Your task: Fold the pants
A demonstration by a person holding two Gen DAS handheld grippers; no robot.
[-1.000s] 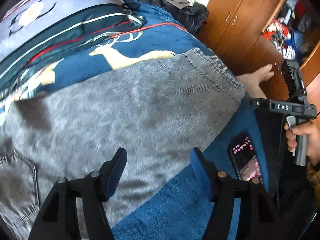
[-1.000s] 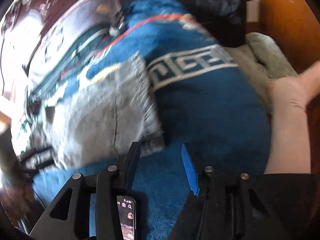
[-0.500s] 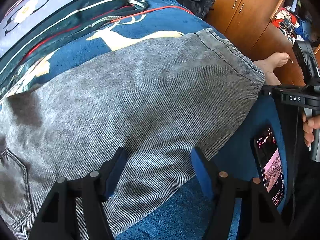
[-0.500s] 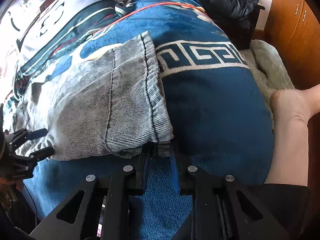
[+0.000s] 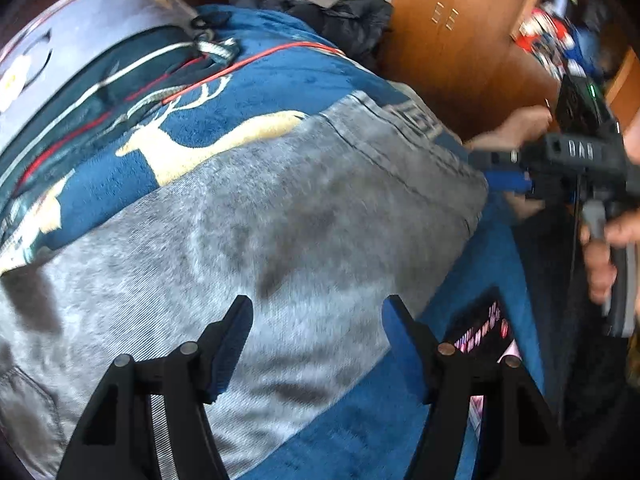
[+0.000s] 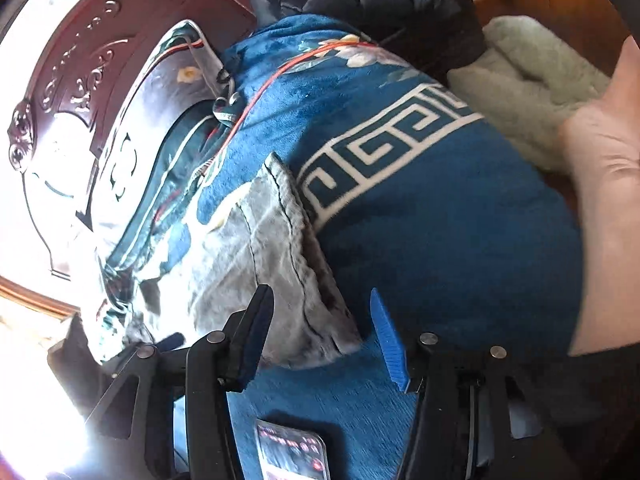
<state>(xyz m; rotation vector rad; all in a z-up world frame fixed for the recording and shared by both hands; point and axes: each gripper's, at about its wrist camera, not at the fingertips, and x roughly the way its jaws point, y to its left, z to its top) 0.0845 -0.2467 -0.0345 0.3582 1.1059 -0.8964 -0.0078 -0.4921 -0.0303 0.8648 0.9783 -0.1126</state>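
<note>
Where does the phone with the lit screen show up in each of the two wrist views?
Left wrist: the phone lies at lower right on the blue blanket, beside the right finger.
Right wrist: the phone is at the bottom centre, partly cut off.
Shared landmark: the hem of the grey pants.

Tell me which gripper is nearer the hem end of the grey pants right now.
Right. The right gripper is open with the pants' hem corner between its fingers. The left gripper, also open, hovers over the mid-leg of the pants, well back from the hem.
</note>
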